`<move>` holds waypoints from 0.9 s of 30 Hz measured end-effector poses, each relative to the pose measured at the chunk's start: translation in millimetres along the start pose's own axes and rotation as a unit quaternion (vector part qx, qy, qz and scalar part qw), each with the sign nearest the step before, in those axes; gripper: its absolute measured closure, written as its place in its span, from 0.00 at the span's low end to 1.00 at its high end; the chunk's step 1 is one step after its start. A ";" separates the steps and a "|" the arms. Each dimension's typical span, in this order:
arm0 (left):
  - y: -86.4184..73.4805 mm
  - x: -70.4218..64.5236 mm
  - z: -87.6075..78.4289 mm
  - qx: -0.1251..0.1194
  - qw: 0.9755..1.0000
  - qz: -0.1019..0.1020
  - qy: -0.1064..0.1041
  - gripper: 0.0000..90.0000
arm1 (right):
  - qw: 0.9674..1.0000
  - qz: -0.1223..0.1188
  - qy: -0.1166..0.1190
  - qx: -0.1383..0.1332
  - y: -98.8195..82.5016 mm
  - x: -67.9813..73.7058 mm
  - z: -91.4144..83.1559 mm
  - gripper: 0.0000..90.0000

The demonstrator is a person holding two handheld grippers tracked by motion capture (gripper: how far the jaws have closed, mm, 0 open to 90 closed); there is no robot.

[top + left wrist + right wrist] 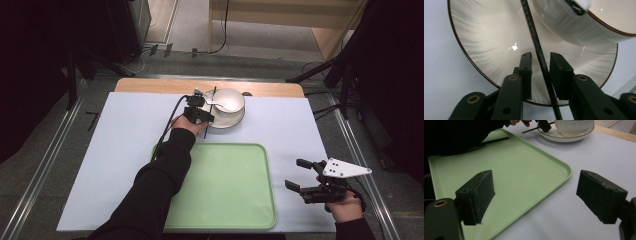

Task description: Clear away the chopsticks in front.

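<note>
Straddling a black chopstick (pixel 539 53) over the plate (pixel 479 40), left claw (pixel 540 58) seemingly unclamped.

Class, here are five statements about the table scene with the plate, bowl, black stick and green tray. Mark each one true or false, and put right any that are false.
1. The bowl stands on the plate. True.
2. The green tray holds a spoon. False: the tray is bare; the spoon lies in the bowl.
3. The left tool has the black stick between its jaws, over the plate. True.
4. The right tool grips the edge of the tray. False: its jaws stand wide apart with nothing between them, to the right of the tray.
5. The plate sits on the tray. False: it sits on the white table cover, beyond the tray.
</note>
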State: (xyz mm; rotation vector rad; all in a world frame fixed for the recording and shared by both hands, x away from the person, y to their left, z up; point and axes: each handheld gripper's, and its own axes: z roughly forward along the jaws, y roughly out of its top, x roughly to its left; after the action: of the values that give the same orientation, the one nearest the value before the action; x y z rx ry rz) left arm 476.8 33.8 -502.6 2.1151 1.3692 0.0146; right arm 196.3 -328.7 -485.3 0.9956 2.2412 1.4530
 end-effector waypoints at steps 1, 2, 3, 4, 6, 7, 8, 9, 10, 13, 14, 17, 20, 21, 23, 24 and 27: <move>0.6 0.3 0.2 0.001 1.000 -0.013 0.002 0.84 | 1.000 0.000 0.000 0.000 -0.1 0.0 -0.1 0.17; 1.1 0.4 0.3 0.003 1.000 -0.020 0.005 0.87 | 1.000 0.000 0.000 0.001 -0.2 0.0 -0.2 0.17; 1.3 0.2 0.5 0.002 1.000 -0.021 0.006 0.89 | 1.000 0.001 -0.001 0.002 -0.4 0.1 -0.2 0.17; 1.5 -0.1 0.9 0.002 1.000 -0.023 0.010 0.91 | 1.000 0.001 -0.001 0.002 -0.4 -0.1 -0.2 0.17; 1.8 -0.5 1.2 0.000 1.000 -0.027 0.015 0.94 | 1.000 0.001 -0.001 0.001 -0.3 -0.1 -0.4 0.17; 2.0 -0.3 1.2 0.000 0.999 -0.028 0.018 0.95 | 1.000 -0.001 -0.001 0.001 -0.2 0.0 -0.5 0.17; 2.1 -0.3 1.4 -0.002 0.999 -0.032 0.019 0.95 | 1.000 -0.001 -0.001 0.001 -0.2 0.2 -0.7 0.17; 2.4 0.3 1.1 -0.001 0.999 -0.033 0.019 0.96 | 1.000 -0.001 -0.001 0.001 -0.1 0.4 -1.0 0.17; 2.7 0.8 0.6 0.000 0.999 -0.033 0.020 0.96 | 1.000 -0.001 -0.001 0.001 -0.1 0.6 -1.1 0.17; 3.8 2.4 -2.5 -0.003 0.999 -0.034 0.024 0.96 | 1.000 0.000 0.000 0.000 -0.2 0.4 -1.2 0.17; 4.5 3.3 -4.9 -0.004 0.999 -0.034 0.023 0.96 | 1.000 -0.001 0.000 0.000 -0.3 0.3 -1.3 0.17; 6.9 7.7 -15.0 -0.008 0.999 -0.036 0.023 0.96 | 1.000 0.000 -0.001 -0.001 -0.4 0.4 -1.7 0.17; 8.5 13.8 -28.7 -0.009 0.999 -0.038 0.021 0.96 | 1.000 0.000 -0.001 -0.002 -0.7 0.2 -2.2 0.17; 8.6 15.2 -33.6 -0.010 0.999 -0.037 0.021 0.96 | 1.000 0.000 -0.001 -0.001 -0.7 0.1 -2.3 0.17; 8.5 18.1 -43.6 -0.009 0.999 -0.032 0.022 0.96 | 1.000 0.000 -0.002 -0.001 -0.7 0.0 -2.2 0.17; 8.1 19.6 -48.5 -0.010 0.999 -0.029 0.023 0.96 | 1.000 0.000 -0.002 -0.001 -0.6 0.1 -2.0 0.17; 5.8 25.1 -62.7 -0.014 0.999 -0.026 0.020 0.96 | 1.000 -0.001 -0.001 0.000 -0.1 0.7 -1.3 0.17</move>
State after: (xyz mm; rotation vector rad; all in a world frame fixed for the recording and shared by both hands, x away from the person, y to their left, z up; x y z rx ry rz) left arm 472.9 83.4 -456.6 2.0655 1.4392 0.0540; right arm 195.0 -329.1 -484.8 0.9952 2.2404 1.4495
